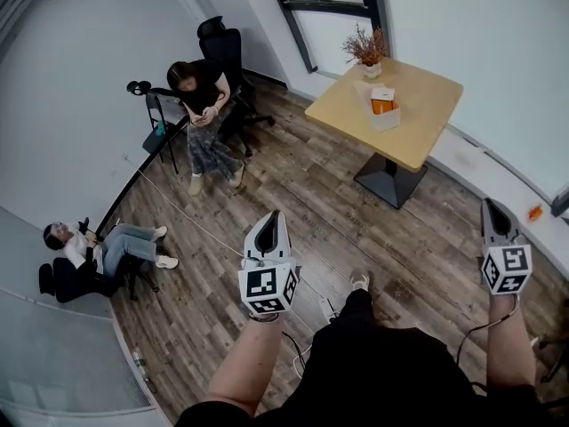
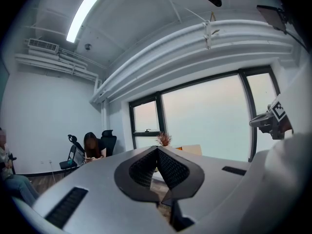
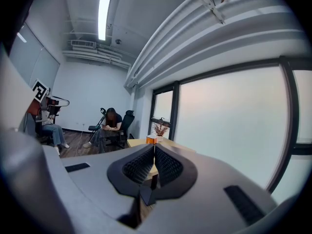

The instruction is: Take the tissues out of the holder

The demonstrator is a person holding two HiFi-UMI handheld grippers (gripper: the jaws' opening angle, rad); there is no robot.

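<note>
The tissue holder (image 1: pixel 383 108), a white box with an orange pack in it, stands on the square wooden table (image 1: pixel 427 92) at the far right of the room. In the right gripper view the orange pack (image 3: pixel 151 140) shows just above my jaw tips. Both grippers hang in the air over the floor, well short of the table. My left gripper (image 1: pixel 273 217) (image 2: pixel 157 150) is shut and holds nothing. My right gripper (image 1: pixel 492 206) (image 3: pixel 154 148) is also shut and holds nothing.
A potted dried plant (image 1: pixel 368 52) stands at the table's far edge. One person sits on a chair (image 1: pixel 203 105) by the back wall and another sits at the far left (image 1: pixel 98 247). A cable (image 1: pixel 196 221) runs across the wooden floor.
</note>
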